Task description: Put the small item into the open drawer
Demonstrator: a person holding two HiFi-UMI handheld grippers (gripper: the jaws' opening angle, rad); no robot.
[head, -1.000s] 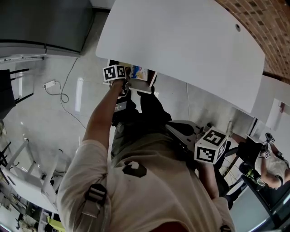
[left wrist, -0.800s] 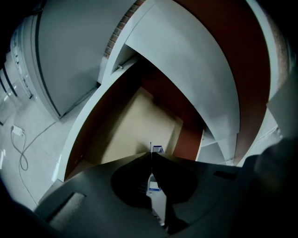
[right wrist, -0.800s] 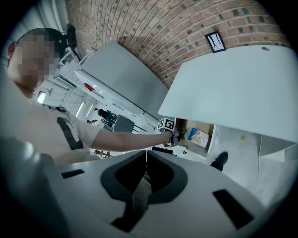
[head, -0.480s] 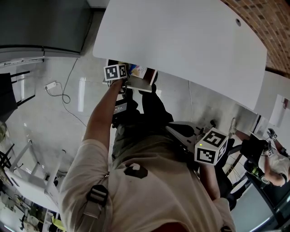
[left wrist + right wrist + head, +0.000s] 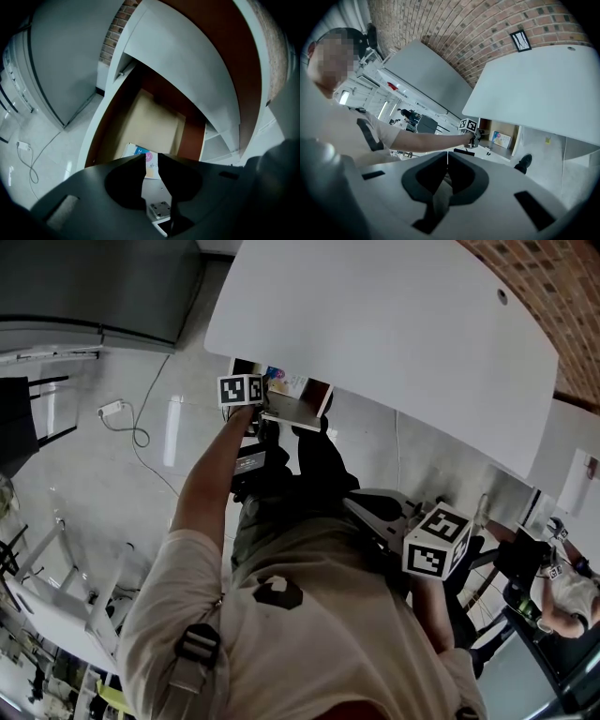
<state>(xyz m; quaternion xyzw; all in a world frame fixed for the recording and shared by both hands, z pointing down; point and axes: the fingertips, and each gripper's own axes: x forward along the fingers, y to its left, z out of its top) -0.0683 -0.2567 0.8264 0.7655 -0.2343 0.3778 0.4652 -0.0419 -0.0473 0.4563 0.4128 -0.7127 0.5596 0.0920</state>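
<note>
Left gripper view tells the story here. The left gripper (image 5: 151,158) is tipped down over the open drawer (image 5: 154,119). Its jaws have just been opening and sit a narrow gap apart with nothing pinched. Through that gap, lower centre of the frame, you can see the small item (image 5: 137,151) lying flat on the drawer floor at the near end.

So I'd say the drop is basically done and this is the let-go. To do it well, I'd open a bit wider before lifting. Then back straight out along the jaws so a pad doesn't catch an edge and drag the thing out with it. Also mind the underside of the bench (image 5: 375,324) just above. The right gripper (image 5: 447,165) is parked lower right in the head view, jaws together on nothing, and isn't needed here.

Materials: the item looks like a thin glossy card or packet, printed blue, pink and yellow. It's probably light enough to slide or cling to a pad. The drawer floor is matte tan board, with reddish-brown sides and a pale rim. The bench top is smooth white with a rounded corner.
</note>
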